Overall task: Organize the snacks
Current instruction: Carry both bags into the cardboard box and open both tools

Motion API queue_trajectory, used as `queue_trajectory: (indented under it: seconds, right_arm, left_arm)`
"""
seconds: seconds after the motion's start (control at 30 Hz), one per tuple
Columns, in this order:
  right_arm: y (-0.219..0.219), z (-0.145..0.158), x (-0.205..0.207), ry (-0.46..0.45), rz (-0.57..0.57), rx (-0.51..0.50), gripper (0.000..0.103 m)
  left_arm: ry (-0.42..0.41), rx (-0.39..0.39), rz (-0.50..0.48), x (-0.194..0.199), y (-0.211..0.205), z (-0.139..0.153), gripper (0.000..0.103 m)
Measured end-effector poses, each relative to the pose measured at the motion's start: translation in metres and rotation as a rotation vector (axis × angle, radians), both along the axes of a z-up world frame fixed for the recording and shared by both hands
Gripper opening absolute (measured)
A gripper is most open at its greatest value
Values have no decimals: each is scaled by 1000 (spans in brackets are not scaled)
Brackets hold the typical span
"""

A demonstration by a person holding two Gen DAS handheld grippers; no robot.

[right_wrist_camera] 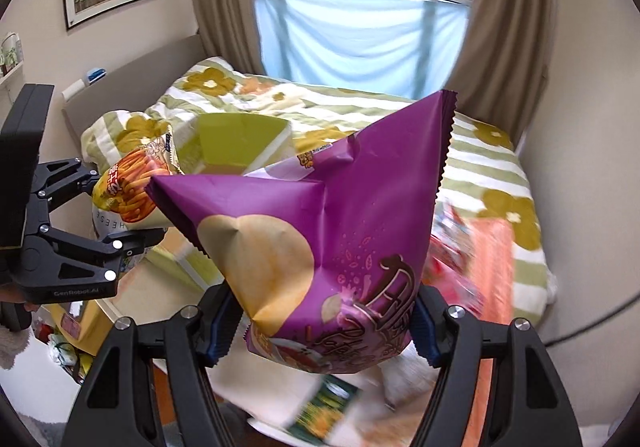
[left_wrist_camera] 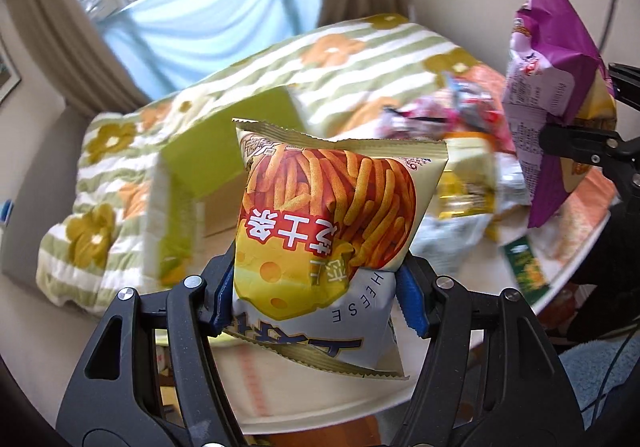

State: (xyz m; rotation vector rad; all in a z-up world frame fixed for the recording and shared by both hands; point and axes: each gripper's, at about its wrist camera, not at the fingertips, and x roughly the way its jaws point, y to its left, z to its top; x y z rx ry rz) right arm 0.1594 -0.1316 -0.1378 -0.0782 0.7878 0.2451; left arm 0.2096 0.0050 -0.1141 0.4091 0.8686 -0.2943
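progress: we judge the sorting is underway, not finished; we carry two bags in the air and a heap of packets still waits.
left gripper [left_wrist_camera: 316,299]: our blue pads are clamped on the lower half of the cheese stick bag [left_wrist_camera: 332,215], which stands clear of the table [left_wrist_camera: 576,275].
green box [left_wrist_camera: 224,143]: it sits on the flowered quilt [left_wrist_camera: 100,175] beyond the cheese stick bag, flaps up; we see a bare cardboard floor in the part that shows, and cannot tell whether any snack lies deeper in.
snack pile [left_wrist_camera: 448,115]: blurred red, pink and yellow packets lie loose to the right of the box, none in a container.
green packet [left_wrist_camera: 524,267]: it lies flat near the table's edge, unsorted.
right gripper [right_wrist_camera: 324,327]: our jaws are pinched on the bottom of the purple chip bag [right_wrist_camera: 336,231], held up above the table, well apart from the box.
left to do: we reckon both held bags and the loose packets still need a place.
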Motion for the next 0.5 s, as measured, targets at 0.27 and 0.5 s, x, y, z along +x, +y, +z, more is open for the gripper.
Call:
queue_trajectory:
  seconds: [0.27, 0.5]
  right_arm:
    - [93, -2, 61, 57, 21, 67, 67]
    - [145, -19, 92, 144, -3, 91, 67]
  left_arm:
    - [73, -9, 59, 61, 101, -9, 62]
    - [202, -33, 40, 107, 130, -43, 62]
